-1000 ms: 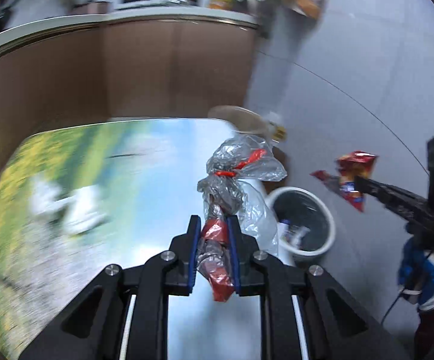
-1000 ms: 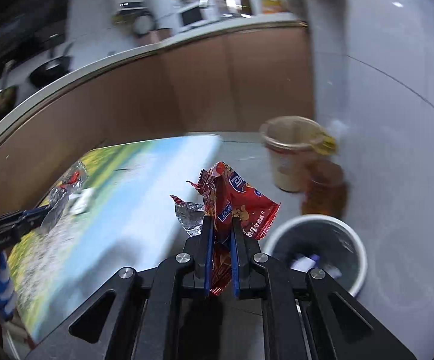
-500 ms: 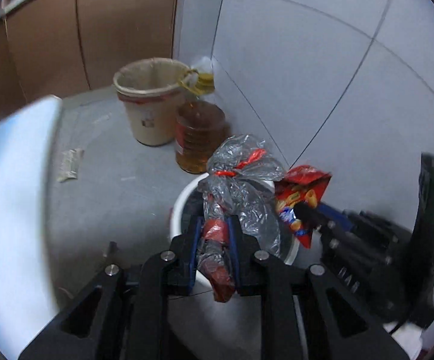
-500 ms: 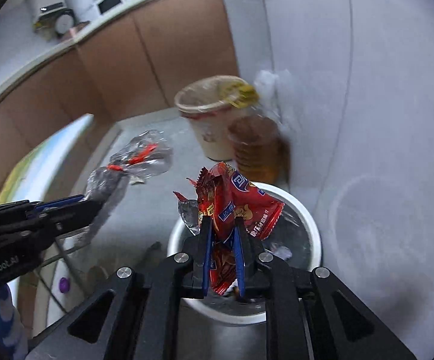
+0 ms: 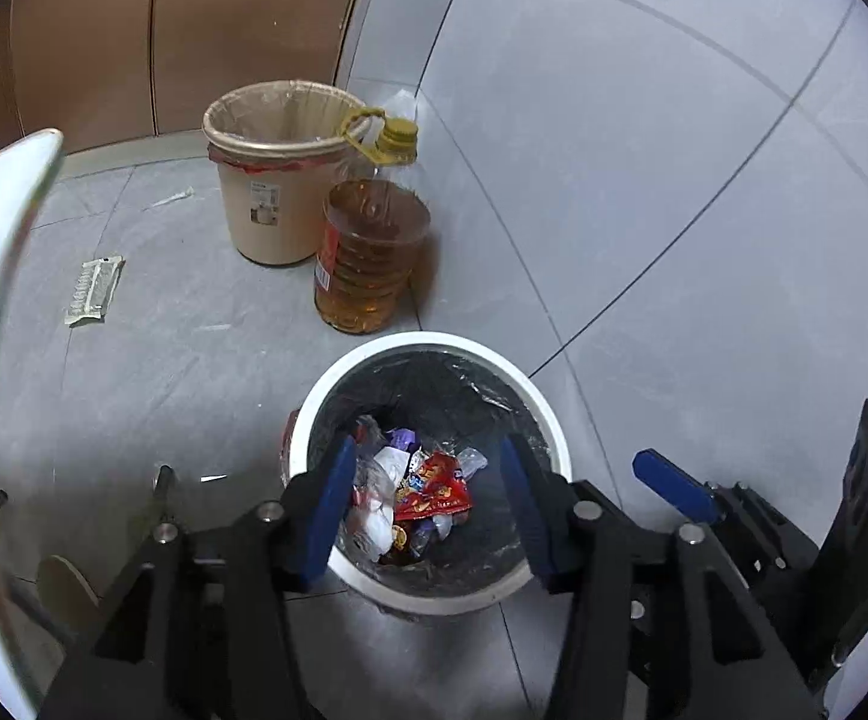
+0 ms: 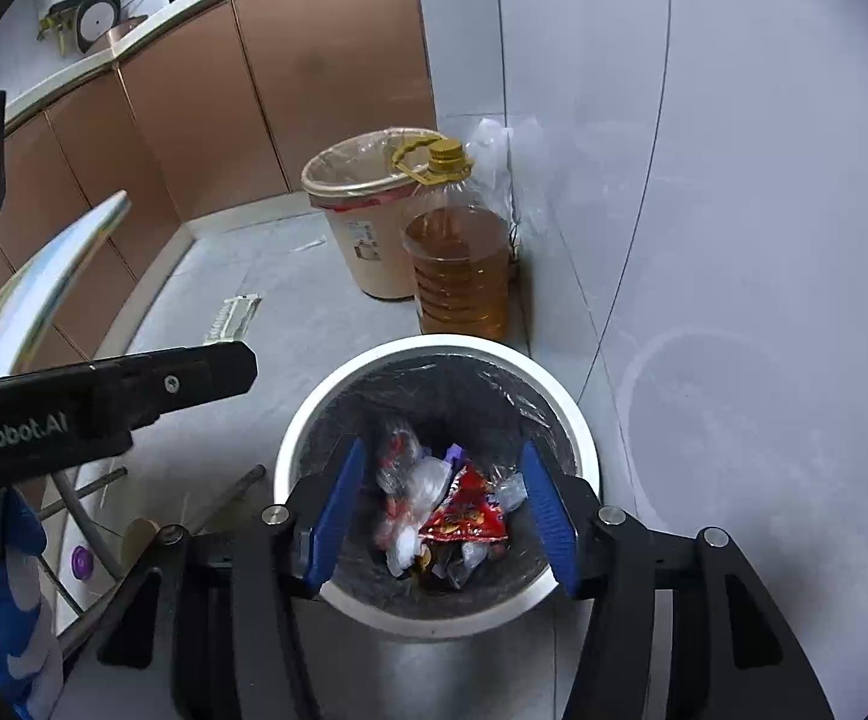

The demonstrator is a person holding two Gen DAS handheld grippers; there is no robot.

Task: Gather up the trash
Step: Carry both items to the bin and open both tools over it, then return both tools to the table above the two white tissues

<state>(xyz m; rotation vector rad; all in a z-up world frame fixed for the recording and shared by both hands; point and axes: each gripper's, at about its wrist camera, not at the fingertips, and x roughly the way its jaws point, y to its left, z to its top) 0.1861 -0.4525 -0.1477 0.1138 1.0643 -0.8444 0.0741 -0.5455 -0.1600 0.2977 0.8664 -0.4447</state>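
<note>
Left wrist view: my left gripper [image 5: 428, 501] and right gripper [image 6: 443, 510] have just been opening, empty, above the bin [image 5: 545, 414]. The wrappers [image 5: 434, 483] inside look light and crinkly; pinch an edge.

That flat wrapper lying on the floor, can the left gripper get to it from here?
Probably yes. The flat wrapper lies alone on bare floor, apart from the beige bin and oil bottle. The left gripper is open and empty over the white bin.
</note>
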